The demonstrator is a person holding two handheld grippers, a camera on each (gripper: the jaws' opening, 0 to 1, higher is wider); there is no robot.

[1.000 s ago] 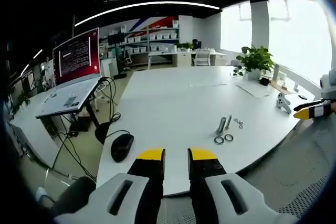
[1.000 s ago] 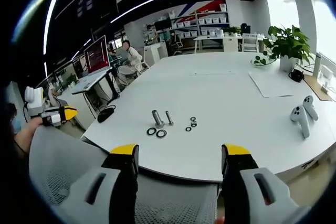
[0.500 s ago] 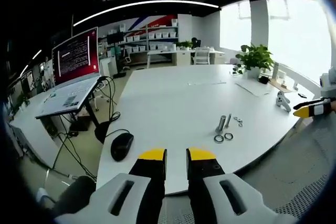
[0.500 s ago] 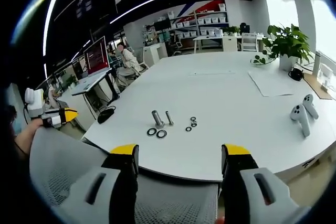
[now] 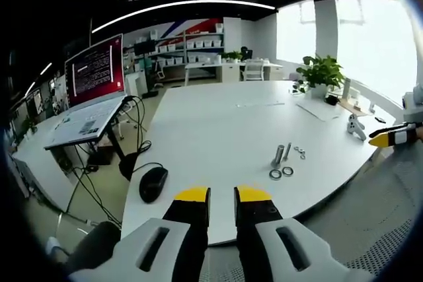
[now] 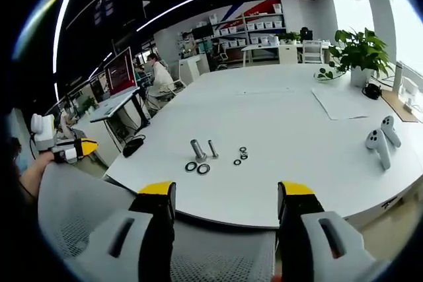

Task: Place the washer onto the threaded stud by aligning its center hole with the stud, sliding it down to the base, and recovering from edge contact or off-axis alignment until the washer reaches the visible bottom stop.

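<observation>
In the right gripper view the right gripper (image 6: 227, 196) hangs at the near edge of the white table (image 6: 284, 123), its yellow-tipped jaws spread wide apart with nothing between them, above a grey mesh chair back (image 6: 99, 203). Just beyond the table edge lie two dark washers (image 6: 197, 167) side by side, flat on the tabletop. Right behind them stand a thick threaded stud (image 6: 197, 148) and a thinner bolt (image 6: 213, 148), both upright and close together. To their right sit a few small nuts and rings (image 6: 241, 156), near but apart from the studs. Farther right rest two white handheld controllers (image 6: 382, 142), and beyond them a sheet of paper (image 6: 338, 104) and a potted plant (image 6: 360, 54). At the far left the left gripper (image 6: 78, 148) shows, held in a hand.

In the left gripper view the left gripper (image 5: 221, 193) is low at the near table edge, its yellow tips close together with only a narrow gap, gripping nothing. A black mouse (image 5: 153, 183) lies to the left on the table corner. The washers (image 5: 281, 174) and the upright studs (image 5: 280, 156) sit to the right, well apart from these jaws. Far left, a red screen (image 5: 96, 70) stands above a laptop (image 5: 86, 122), and shelves with white bins (image 5: 192, 49) line the far wall
</observation>
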